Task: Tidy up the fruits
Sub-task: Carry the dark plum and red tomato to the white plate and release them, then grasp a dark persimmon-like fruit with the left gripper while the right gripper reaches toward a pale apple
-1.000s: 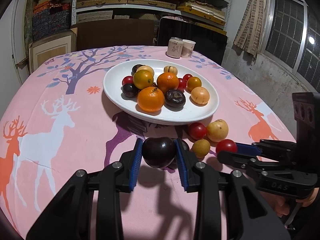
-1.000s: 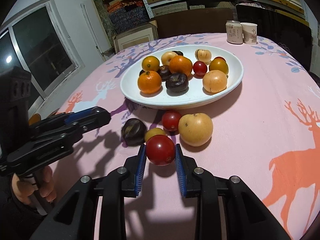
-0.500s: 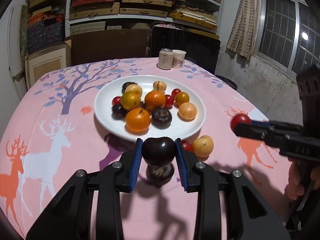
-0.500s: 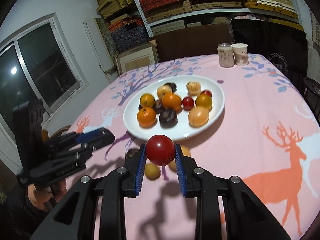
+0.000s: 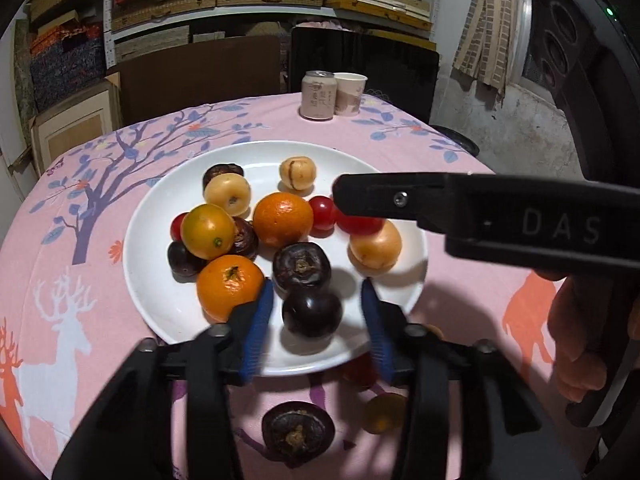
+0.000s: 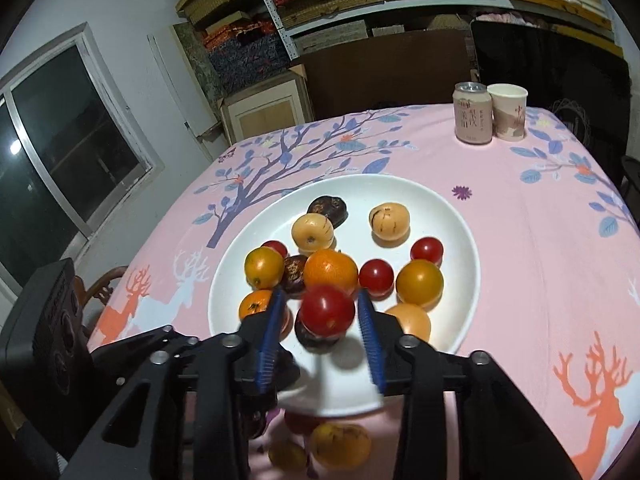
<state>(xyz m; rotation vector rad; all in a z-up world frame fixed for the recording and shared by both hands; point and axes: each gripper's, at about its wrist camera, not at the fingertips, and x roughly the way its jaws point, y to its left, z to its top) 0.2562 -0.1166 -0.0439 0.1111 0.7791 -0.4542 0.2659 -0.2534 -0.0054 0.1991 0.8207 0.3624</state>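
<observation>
Plate [image 5: 152,248]: two oranges [image 5: 282,220], three dark mangosteens [image 5: 301,269].

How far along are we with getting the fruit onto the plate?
Most fruit sits on the white plate. Both jaws have just opened: the dark plum and red tomato are loose between them, over the plate. A mangosteen and a few small fruits remain on the tablecloth.

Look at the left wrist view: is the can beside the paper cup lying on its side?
No, the can stands upright next to the paper cup.
</observation>
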